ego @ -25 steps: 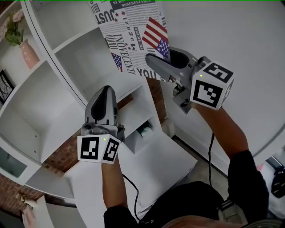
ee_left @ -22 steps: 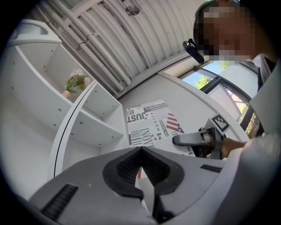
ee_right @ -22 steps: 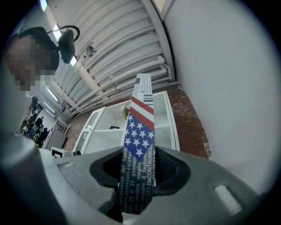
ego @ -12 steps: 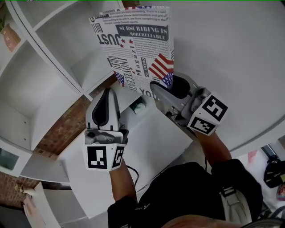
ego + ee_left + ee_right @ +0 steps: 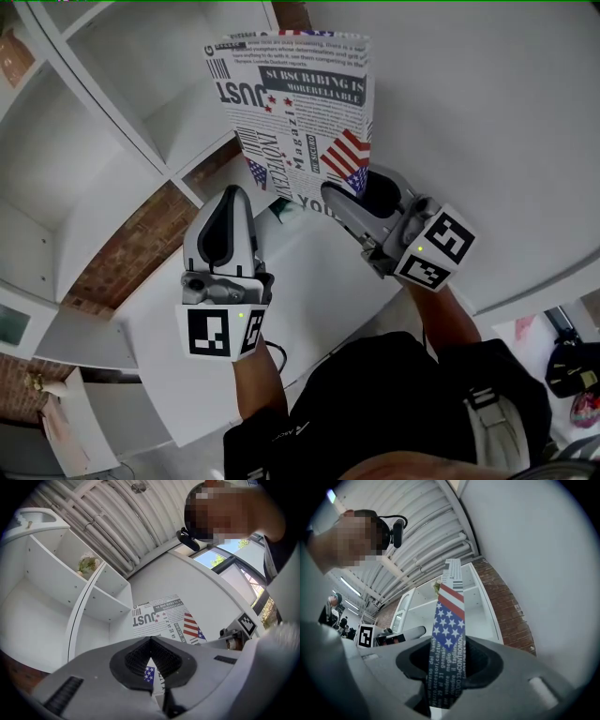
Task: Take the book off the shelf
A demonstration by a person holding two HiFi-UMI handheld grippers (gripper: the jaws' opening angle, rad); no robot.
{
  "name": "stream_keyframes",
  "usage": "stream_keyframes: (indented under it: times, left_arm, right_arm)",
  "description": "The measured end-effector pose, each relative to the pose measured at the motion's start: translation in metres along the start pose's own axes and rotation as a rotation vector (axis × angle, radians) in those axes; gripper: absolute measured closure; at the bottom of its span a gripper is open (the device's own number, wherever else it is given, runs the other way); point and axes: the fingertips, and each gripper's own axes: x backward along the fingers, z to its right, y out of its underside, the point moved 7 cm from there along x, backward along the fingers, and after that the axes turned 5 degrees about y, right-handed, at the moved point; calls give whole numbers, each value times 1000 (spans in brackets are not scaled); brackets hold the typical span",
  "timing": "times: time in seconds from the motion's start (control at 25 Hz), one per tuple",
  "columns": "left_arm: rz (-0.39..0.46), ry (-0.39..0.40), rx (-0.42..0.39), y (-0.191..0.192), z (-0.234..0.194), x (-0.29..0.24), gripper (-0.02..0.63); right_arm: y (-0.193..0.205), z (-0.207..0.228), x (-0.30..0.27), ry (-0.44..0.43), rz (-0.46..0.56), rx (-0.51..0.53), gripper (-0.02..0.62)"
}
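The book has a newspaper-print cover with an American flag and stands upright in the air in front of the white shelf. My right gripper is shut on its lower right corner. In the right gripper view the book's flag-printed edge runs up from between the jaws of the right gripper. My left gripper hangs to the left of the book, apart from it, shut and holding nothing. The left gripper view looks over that gripper at the book beyond it.
The shelf's white compartments fill the upper left, with a brick wall behind them. A white tabletop lies below both grippers. A white curved wall fills the right. A small plant sits on a shelf board.
The right gripper has carried the book away from the shelf, and its whole cover now shows. Both grippers sit lower in the head view. The left gripper stayed shut.
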Motion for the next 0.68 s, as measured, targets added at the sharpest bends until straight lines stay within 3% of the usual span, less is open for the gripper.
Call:
stream_keyframes:
  times: [0.68]
  left_arm:
    - [-11,-25,-10,2,-4,-3,609]
  right_arm:
    - [1,6,-1,-26,-3,-12,442]
